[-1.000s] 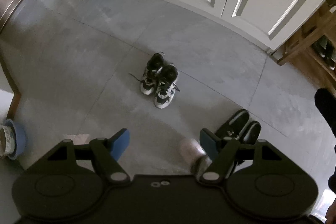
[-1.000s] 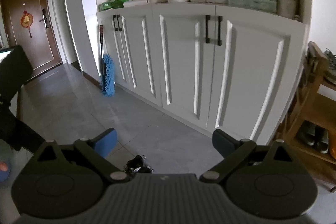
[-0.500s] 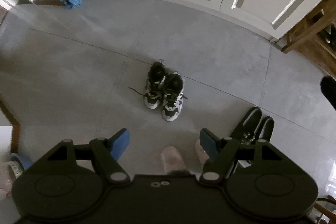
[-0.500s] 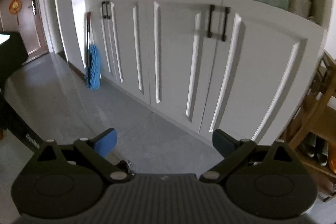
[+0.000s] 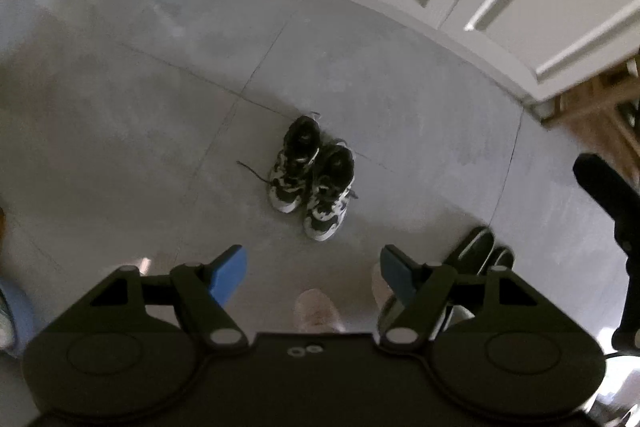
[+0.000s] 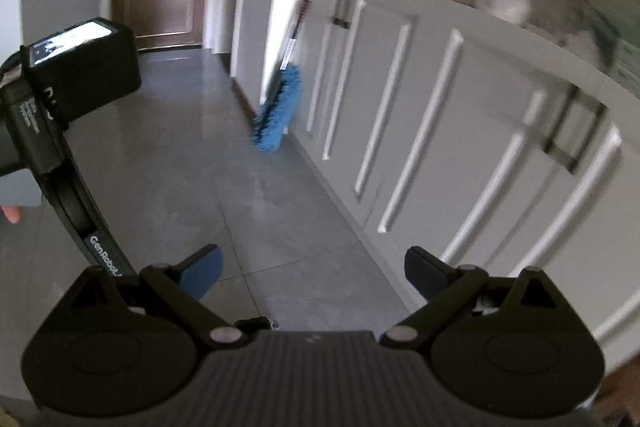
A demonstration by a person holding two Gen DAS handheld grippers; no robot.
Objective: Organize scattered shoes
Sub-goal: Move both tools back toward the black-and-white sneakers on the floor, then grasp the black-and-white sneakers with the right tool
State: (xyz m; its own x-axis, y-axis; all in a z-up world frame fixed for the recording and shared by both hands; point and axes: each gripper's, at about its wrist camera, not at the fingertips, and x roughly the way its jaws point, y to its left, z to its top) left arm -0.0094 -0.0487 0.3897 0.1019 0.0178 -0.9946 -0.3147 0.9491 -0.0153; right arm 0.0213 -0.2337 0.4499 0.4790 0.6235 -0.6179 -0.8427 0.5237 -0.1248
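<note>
A grey tiled floor [image 5: 160,107] runs along white cabinets [image 6: 440,127]. Mid-floor, 2 black-and-white sneakers [image 5: 312,179] sit touching, side by side, one lace trailing. Nearer, 2 dark shoes [image 5: 480,251] lie paired behind the left gripper [image 5: 312,271], which hovers wide open, holding nothing. The right gripper [image 6: 312,271] is equally spread and empty, facing a blue mop [image 6: 276,119]. Both pairs look tidy already, yet off the wooden rack [image 5: 592,107]; whether shelving remains, I cannot judge.
</note>
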